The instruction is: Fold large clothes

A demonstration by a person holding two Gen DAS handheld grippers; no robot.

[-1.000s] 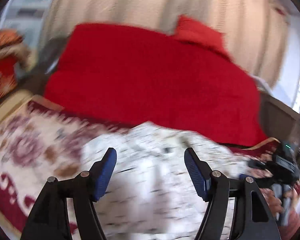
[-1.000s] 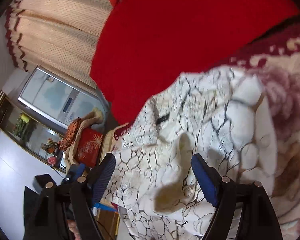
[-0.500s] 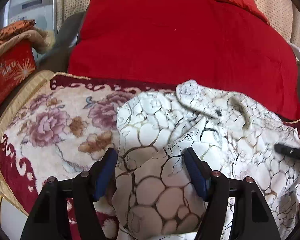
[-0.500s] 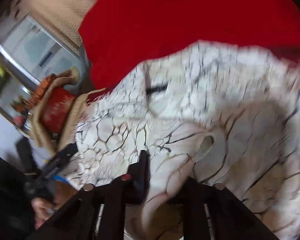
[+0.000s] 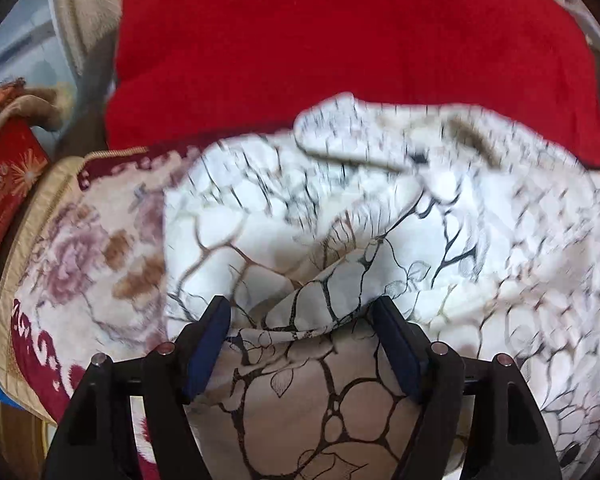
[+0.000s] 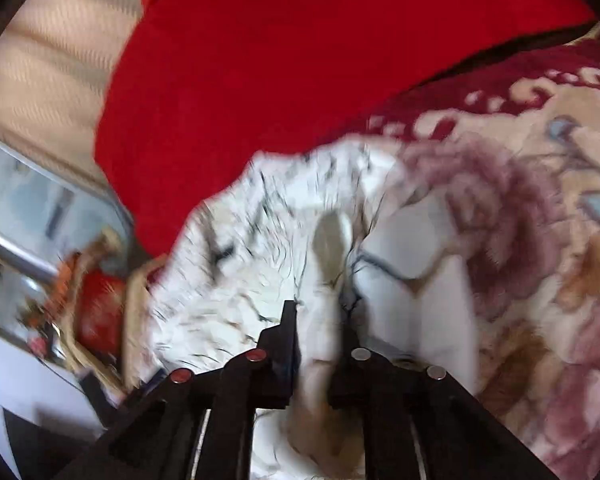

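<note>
Garment (image 6: 260, 280) pinched in right claw (image 6: 320, 320).

Both tongs are black plastic frames. The left tongs (image 5: 302, 326) carry dark blue pads (image 5: 206, 344) and silver round screws; the right tongs (image 6: 320, 320) show red and silver screw heads.

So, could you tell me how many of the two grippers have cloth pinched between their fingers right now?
1. The right gripper is closed on a fold of the white patterned garment. The left gripper stands open, with garment cloth lying loosely between its fingers.
</note>
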